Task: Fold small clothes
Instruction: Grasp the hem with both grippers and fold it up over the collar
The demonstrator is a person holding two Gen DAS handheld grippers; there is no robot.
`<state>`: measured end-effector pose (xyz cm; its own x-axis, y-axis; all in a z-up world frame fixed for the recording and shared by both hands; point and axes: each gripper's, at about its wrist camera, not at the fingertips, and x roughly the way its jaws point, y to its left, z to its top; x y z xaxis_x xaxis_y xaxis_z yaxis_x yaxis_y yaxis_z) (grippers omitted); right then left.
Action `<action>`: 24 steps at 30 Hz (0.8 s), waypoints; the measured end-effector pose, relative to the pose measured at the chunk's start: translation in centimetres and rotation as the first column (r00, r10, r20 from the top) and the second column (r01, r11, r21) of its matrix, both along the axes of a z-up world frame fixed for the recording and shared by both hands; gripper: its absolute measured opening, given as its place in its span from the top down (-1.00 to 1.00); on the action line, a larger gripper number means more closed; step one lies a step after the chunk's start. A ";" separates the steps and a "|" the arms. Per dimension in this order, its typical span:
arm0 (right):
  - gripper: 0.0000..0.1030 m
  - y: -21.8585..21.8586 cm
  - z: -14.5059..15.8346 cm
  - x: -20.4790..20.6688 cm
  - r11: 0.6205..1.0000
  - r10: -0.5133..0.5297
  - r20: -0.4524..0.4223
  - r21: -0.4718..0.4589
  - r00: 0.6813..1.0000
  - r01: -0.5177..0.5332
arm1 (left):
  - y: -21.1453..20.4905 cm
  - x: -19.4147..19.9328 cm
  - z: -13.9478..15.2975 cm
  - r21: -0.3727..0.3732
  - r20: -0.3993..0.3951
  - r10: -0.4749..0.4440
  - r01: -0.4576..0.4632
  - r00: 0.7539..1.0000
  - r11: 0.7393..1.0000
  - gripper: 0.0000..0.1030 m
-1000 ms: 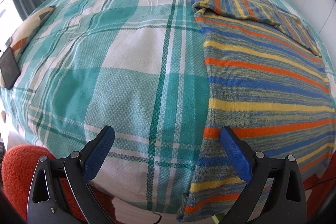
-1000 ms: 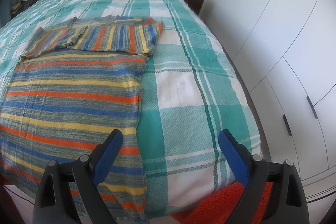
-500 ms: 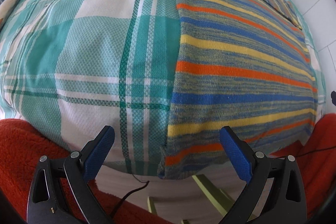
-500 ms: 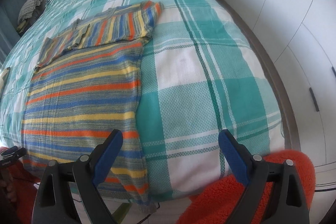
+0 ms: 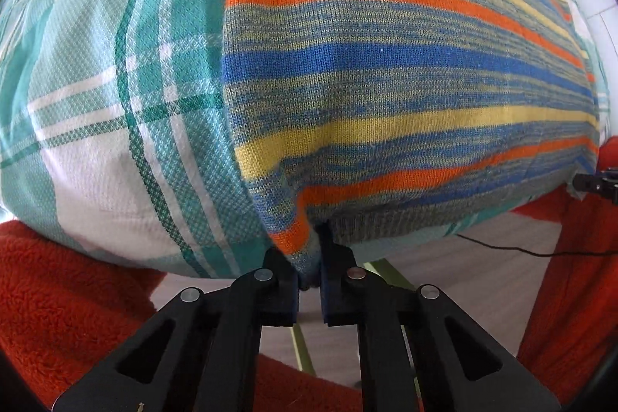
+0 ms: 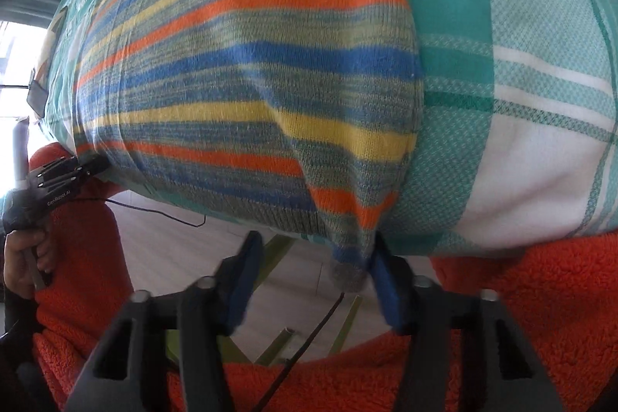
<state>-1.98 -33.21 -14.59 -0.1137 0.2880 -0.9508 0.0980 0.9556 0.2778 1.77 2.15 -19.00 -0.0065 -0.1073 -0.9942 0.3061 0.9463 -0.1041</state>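
A striped knit sweater in blue, orange, yellow and grey lies flat on the bed, its hem hanging over the near edge. My left gripper is shut on the sweater's bottom left hem corner. In the right wrist view the sweater fills the upper left. My right gripper is partly open, its jaws on either side of the bottom right hem corner, which touches the right finger. The left gripper also shows in the right wrist view, and the right gripper's tip shows in the left wrist view.
The bed has a teal and white plaid cover, seen also in the right wrist view. Orange fleece clothing flanks both grippers. A light floor with a black cable and green legs lies under the bed edge.
Both grippers dropped down to the sweater's hem at the bed edge. The left gripper closed on the left corner. The right gripper's jaws narrowed around the right corner.
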 end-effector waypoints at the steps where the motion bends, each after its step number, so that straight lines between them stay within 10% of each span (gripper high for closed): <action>1: 0.86 -0.1 -0.1 -0.1 1.000 -0.002 -0.016 0.005 1.000 0.002 | 0.3 -0.2 0.5 -0.015 0.006 0.007 -0.007 1.000 1.000 0.88; 10: 0.86 -4.2 7.8 3.0 0.964 -0.166 0.177 0.235 0.970 0.122 | 3.1 4.3 8.3 -0.336 0.047 0.151 -0.126 0.987 0.933 0.90; 18: 0.86 -9.3 12.9 20.5 0.946 -0.284 0.387 0.260 0.877 0.192 | -0.1 25.6 13.1 -0.461 0.166 0.286 -0.182 0.944 0.869 0.84; 20: 0.77 -11.2 12.5 26.2 0.926 -0.346 0.432 0.299 0.833 0.230 | -0.7 30.8 11.9 -0.464 0.185 0.381 -0.261 0.906 0.847 0.23; 22: -0.24 -12.9 11.8 30.4 0.921 -0.384 0.491 0.268 0.782 0.284 | -0.6 33.7 10.6 -0.373 0.205 0.456 -0.361 0.866 0.855 -0.38; 24: -0.30 -14.4 10.9 31.7 0.892 -0.450 0.515 0.220 0.730 0.395 | 0.1 33.8 10.2 -0.351 0.216 0.474 -0.385 0.853 0.854 -0.37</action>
<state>29.70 -47.57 -3.69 0.5616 0.2675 -0.7830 0.2940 0.8200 0.4910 35.55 2.26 -8.80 0.3847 -0.3093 -0.8697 -0.0669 0.9304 -0.3605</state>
